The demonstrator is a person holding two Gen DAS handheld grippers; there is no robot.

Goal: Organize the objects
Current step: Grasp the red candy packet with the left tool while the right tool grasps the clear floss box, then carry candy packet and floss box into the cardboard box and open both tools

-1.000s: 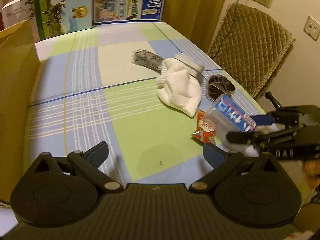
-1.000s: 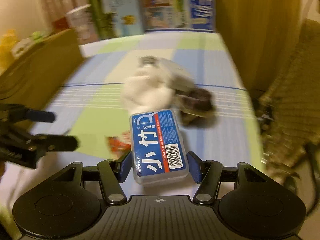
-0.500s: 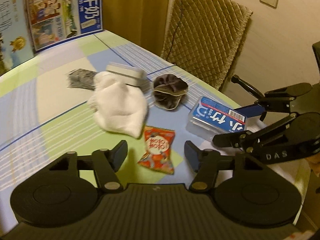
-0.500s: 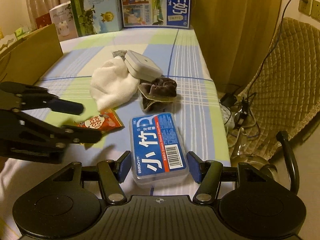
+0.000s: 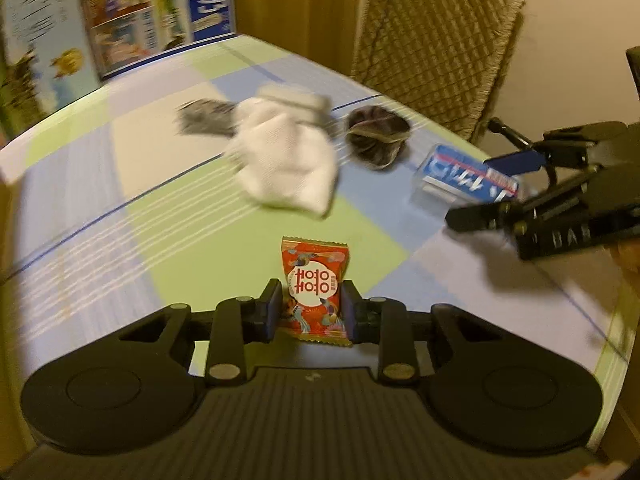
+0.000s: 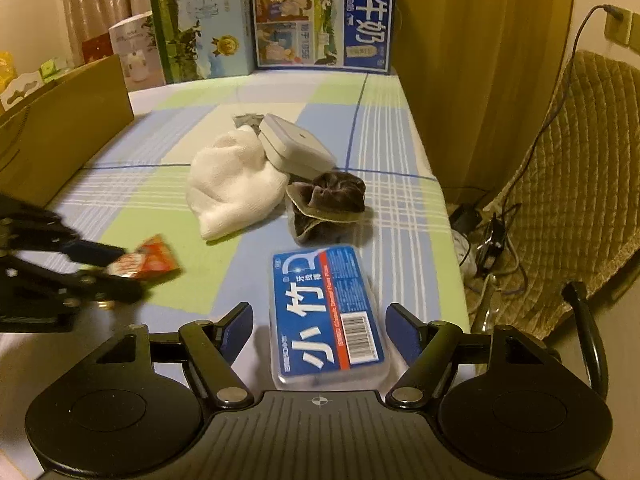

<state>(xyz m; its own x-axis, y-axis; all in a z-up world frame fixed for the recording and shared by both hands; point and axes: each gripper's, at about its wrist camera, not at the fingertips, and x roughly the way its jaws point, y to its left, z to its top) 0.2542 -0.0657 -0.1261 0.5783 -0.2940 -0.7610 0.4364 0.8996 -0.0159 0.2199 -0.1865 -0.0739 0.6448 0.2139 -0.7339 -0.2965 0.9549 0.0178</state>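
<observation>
A red snack packet (image 5: 314, 292) stands upright between my left gripper's (image 5: 310, 300) fingers, which are shut on it just above the checked tablecloth (image 5: 120, 240). In the right wrist view that left gripper (image 6: 80, 272) holds the packet (image 6: 148, 262) at the left. A blue-labelled clear plastic box (image 6: 324, 320) lies flat on the cloth between my right gripper's (image 6: 320, 320) fingers. Those fingers are open, with a gap on each side of the box. From the left wrist view the box (image 5: 460, 176) and the right gripper (image 5: 488, 188) are at the right.
A white sock (image 6: 232, 184), a grey-white case (image 6: 296, 148), a brown scrunchie (image 6: 328, 200) and a dark packet (image 6: 246, 120) lie mid-table. A cardboard box (image 6: 60, 136) stands at the left and milk cartons (image 6: 324, 20) at the back. A quilted chair (image 6: 560, 160) is beyond the table's right edge.
My right gripper has opened and let go of the blue box, which now rests on the cloth. My left gripper has closed on the red snack packet.
</observation>
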